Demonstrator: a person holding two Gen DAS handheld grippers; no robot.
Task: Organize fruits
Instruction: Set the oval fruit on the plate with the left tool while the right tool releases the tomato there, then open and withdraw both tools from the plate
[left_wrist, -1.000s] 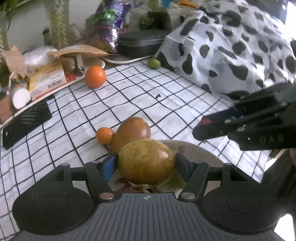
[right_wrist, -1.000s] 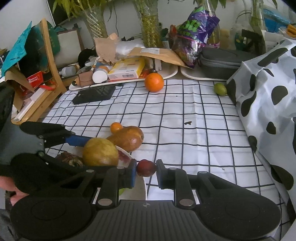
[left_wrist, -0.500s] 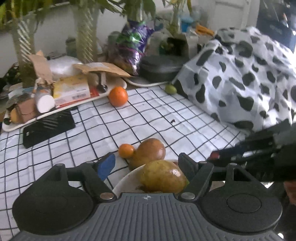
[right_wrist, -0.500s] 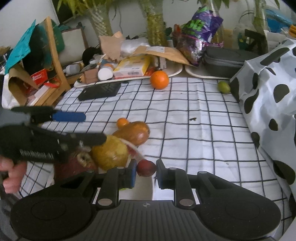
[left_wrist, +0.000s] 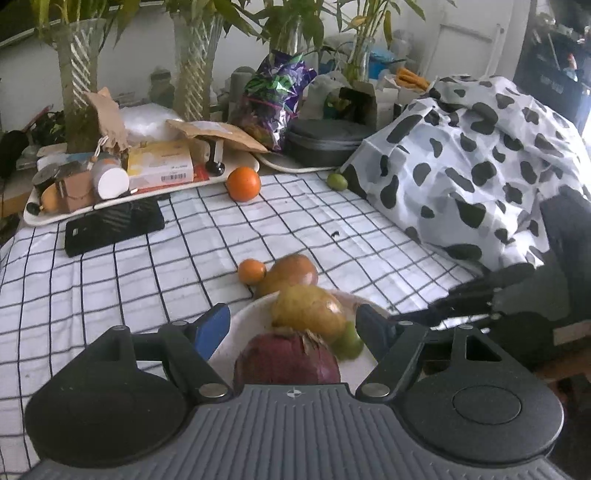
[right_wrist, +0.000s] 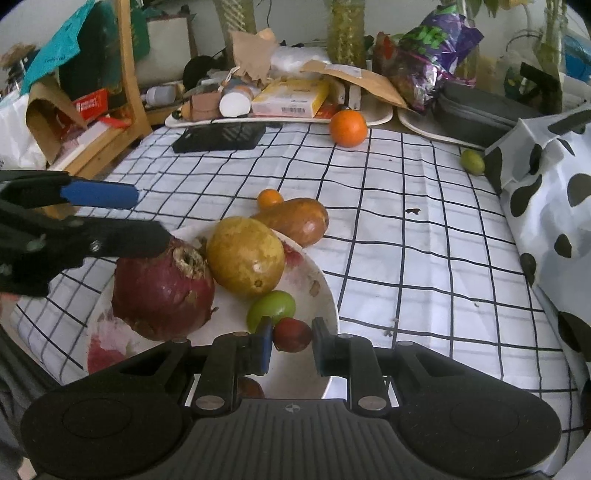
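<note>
A white plate (right_wrist: 320, 291) holds a red pomegranate (right_wrist: 162, 288), a yellow-green fruit (right_wrist: 245, 256) and a small green fruit (right_wrist: 271, 308). My right gripper (right_wrist: 291, 338) is shut on a small dark red fruit (right_wrist: 292, 334), low over the plate's near rim. My left gripper (left_wrist: 291, 325) hangs open above the plate (left_wrist: 242, 321), with the yellow-green fruit (left_wrist: 308, 312) and pomegranate (left_wrist: 286, 360) below its fingers, untouched. A brown fruit (right_wrist: 295, 220) and a small orange (right_wrist: 270, 198) lie on the cloth just behind the plate.
Farther back on the checked cloth sit a large orange (right_wrist: 348, 128), a green lime (right_wrist: 472, 161) and a black phone (right_wrist: 219, 137). A cluttered tray (right_wrist: 280, 119) and plant vases line the back. A cow-print cover (right_wrist: 554, 206) bulges at the right.
My left gripper let go of the yellow-green fruit, opened, then rose and drew back. My right gripper carried the red fruit leftward over the plate.
</note>
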